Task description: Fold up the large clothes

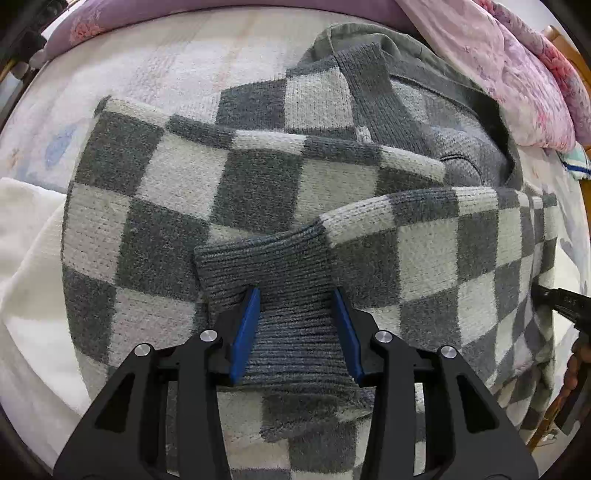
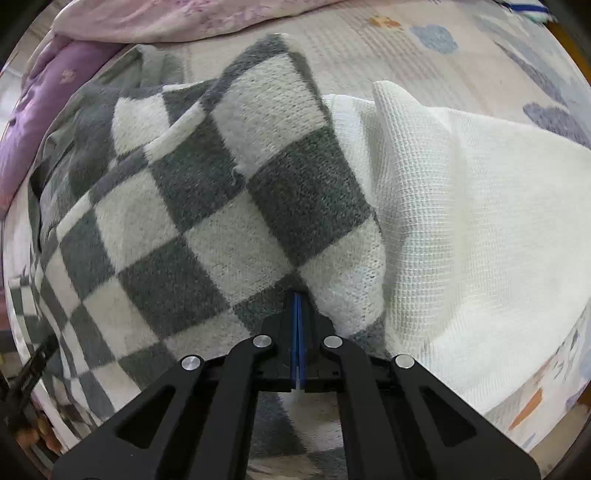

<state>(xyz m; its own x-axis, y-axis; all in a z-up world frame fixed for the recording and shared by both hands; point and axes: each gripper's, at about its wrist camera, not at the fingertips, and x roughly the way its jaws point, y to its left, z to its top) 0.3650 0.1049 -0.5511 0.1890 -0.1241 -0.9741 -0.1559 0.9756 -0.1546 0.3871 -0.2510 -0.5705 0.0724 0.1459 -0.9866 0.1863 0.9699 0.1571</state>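
A grey and white checked knit sweater (image 1: 229,177) lies spread on the bed, one sleeve folded across its body. My left gripper (image 1: 295,306) points down at the sleeve's ribbed grey cuff (image 1: 273,266). It is open, with the cuff lying between the blue pads (image 1: 245,332). In the right wrist view the sweater (image 2: 177,229) fills the left half. My right gripper (image 2: 298,299) is shut, pads together, and its tips rest at the sweater's edge beside a white cloth. I cannot tell whether any fabric is pinched.
A white waffle-knit cloth (image 2: 472,221) lies against the sweater. A pink flowered quilt (image 1: 517,74) and a purple pillow (image 1: 110,18) lie along the bed's far side. A grey-green garment (image 1: 369,37) shows under the sweater. The printed sheet (image 1: 166,66) is bare beyond it.
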